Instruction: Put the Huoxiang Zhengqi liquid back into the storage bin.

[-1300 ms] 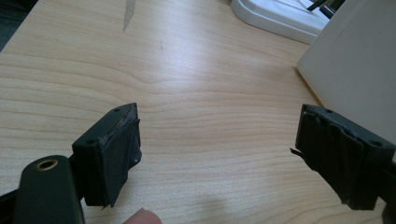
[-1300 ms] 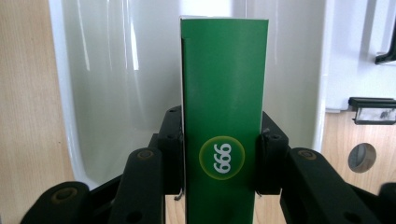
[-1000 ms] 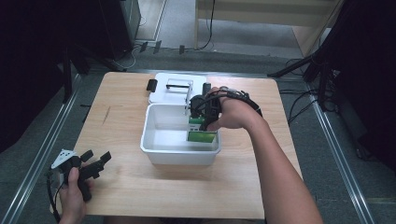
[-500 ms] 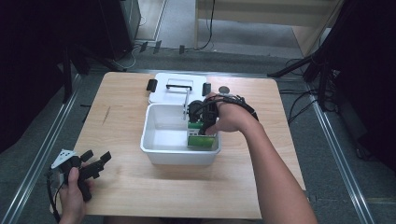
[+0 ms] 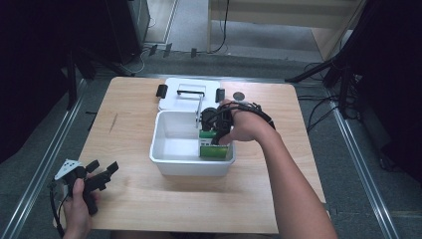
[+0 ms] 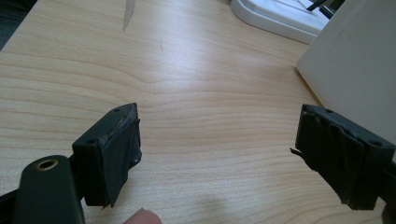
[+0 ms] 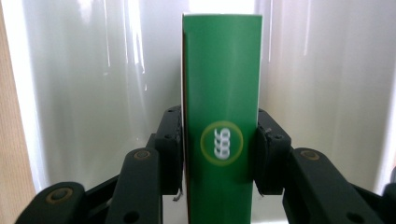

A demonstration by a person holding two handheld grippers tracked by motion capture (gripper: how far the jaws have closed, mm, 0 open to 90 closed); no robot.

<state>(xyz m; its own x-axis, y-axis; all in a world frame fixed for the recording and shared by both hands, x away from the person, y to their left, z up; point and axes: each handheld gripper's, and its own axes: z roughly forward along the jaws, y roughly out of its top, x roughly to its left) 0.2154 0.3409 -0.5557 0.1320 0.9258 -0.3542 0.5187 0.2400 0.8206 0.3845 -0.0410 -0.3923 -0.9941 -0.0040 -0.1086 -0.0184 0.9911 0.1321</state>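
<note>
My right tongs (image 7: 219, 154) clamp the green box (image 7: 222, 116) inside the white bin (image 5: 166, 159); I judge placing is underway, releasing next. Left tongs (image 6: 219, 154) gape empty over the worktop (image 6: 187, 70).

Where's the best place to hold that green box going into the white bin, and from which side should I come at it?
Grip the green box across its narrow width, pads on the two broad flat faces, as the right gripper does now. Come from above through the white bin's open top: its walls likely block any sideways approach, and the flat parallel faces should seat the pads squarely.
</note>
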